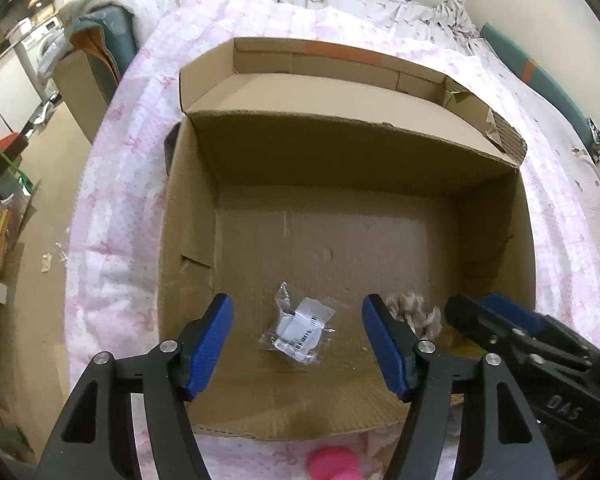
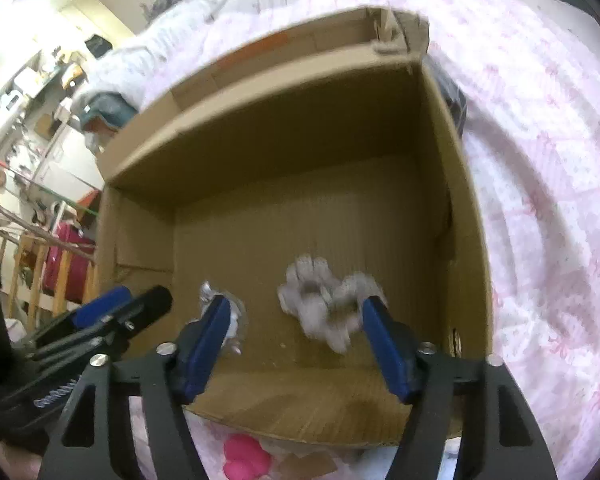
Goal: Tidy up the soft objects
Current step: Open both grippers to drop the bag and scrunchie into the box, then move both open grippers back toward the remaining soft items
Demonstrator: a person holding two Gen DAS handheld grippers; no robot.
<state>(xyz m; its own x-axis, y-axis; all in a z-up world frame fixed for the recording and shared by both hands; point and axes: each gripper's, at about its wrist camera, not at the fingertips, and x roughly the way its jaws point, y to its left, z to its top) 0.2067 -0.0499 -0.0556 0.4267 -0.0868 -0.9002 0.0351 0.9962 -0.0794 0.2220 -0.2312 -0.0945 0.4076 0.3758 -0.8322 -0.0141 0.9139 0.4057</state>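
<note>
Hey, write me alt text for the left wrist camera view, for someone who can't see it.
The left claw, jaws open and empty, hangs over an open brown cardboard box that sits on a pink and white quilt. On the box floor lie a small clear plastic packet with a white barcode label and a crumpled grey fuzzy soft item. The right claw enters from the right.

The cardboard box (image 1: 340, 240) looks matt and rough. A glossy, crinkled plastic packet (image 1: 300, 332) contrasts with the soft quilted cloth bedspread (image 1: 112, 200).

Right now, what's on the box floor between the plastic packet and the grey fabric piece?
Nothing: bare cardboard separates the packet from the fabric. The right wrist view shows the same gap, though it is blurred there.
</note>
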